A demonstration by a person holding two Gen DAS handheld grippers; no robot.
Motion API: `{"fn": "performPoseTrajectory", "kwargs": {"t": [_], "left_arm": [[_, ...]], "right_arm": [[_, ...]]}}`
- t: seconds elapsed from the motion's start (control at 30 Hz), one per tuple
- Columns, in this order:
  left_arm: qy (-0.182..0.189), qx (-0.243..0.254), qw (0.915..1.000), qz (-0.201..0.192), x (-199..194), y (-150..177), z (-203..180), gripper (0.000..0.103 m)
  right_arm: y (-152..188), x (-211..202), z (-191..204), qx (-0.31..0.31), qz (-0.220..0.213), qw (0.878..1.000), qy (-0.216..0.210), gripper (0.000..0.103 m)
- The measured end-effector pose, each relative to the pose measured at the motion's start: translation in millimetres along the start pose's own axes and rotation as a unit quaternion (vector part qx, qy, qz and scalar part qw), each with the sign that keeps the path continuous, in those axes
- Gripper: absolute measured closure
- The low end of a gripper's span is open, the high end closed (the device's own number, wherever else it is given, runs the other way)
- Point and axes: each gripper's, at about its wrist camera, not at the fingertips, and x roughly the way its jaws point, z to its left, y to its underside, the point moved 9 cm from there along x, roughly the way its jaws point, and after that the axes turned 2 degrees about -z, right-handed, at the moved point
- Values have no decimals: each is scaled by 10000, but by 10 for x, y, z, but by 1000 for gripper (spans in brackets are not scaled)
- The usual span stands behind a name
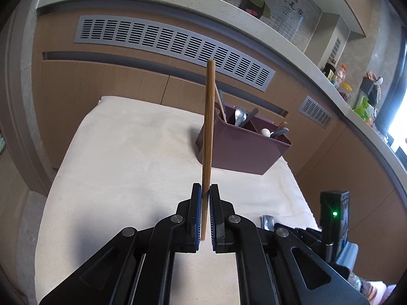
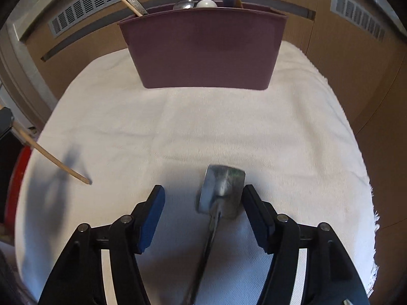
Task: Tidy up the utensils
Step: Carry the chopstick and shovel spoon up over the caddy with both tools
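Note:
My left gripper [image 1: 206, 190] is shut on a wooden chopstick [image 1: 209, 127] that stands nearly upright above the white cloth [image 1: 122, 152]. A maroon utensil holder [image 1: 244, 150] behind it holds spoons, a chopstick and other utensils. In the right wrist view the holder [image 2: 203, 50] stands at the far side of the cloth. My right gripper [image 2: 203, 190] is open over a metal spatula [image 2: 221, 190] lying on the cloth. The spatula's head lies between the fingers, close to the right one, and its handle runs back toward the camera. The held chopstick [image 2: 53, 158] shows at the left edge.
The cloth [image 2: 229, 127] covers a small table set against wooden cabinet fronts with a grey vent grille [image 1: 173, 43]. A stone counter above carries bottles and packets [image 1: 340, 81] at the right. The cloth's frayed edge [image 2: 372, 216] lies to the right.

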Motion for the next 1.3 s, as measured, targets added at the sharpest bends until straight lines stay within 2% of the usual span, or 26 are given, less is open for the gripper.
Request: {"fn": "performPoseTrajectory", "kwargs": {"t": [0.07, 0.13, 0.17, 0.2, 0.23, 0.3, 0.4, 0.5, 0.87, 0.97, 1.07, 1.2, 1.3], "left_arm": [[26, -32, 10000, 21, 17, 13, 33, 97], [45, -63, 10000, 34, 23, 28, 56, 97], [54, -86, 9999, 36, 21, 37, 69, 97], [62, -97, 9999, 39, 19, 43, 75, 97], [69, -101, 9999, 43, 15, 46, 81, 97], [49, -93, 9999, 38, 3, 52, 86, 97], [11, -37, 10000, 6, -42, 46, 44, 97], [-35, 4, 10000, -41, -85, 14, -27, 97], [-92, 567, 9981, -206, -204, -205, -582, 97], [-22, 776, 9965, -322, -218, -420, -786, 97], [85, 1086, 9921, -615, -252, -874, -1060, 97], [149, 1377, 9841, -1116, -278, -1550, -1357, 97], [164, 1523, 9786, -1372, -229, -1924, -1502, 97]], "right_arm": [[-8, 15, 28, -81, -65, 9999, 131, 39], [-9, 15, 36, -170, -94, 9997, 122, 42], [-9, 4, 16, -233, -127, 9996, 105, 48], [-17, -25, -35, -340, -194, 9992, 110, 69], [-23, -48, -42, -470, -221, 9986, 74, 74], [-31, -127, -86, -518, -331, 9981, 36, 74], [-79, -334, -139, -624, -721, 9954, -58, 74], [-163, -581, -266, -463, -1028, 9931, -318, 74], [-476, -1252, -562, -100, -2036, 9760, -771, 74], [-826, -1582, -603, -174, -2474, 9653, -815, 74], [-1400, -2001, -672, -237, -3008, 9492, -893, 74], [-2181, -2443, -720, -304, -3651, 9272, -783, 74], [-2508, -2535, -700, -359, -3895, 9173, -748, 74]]}}
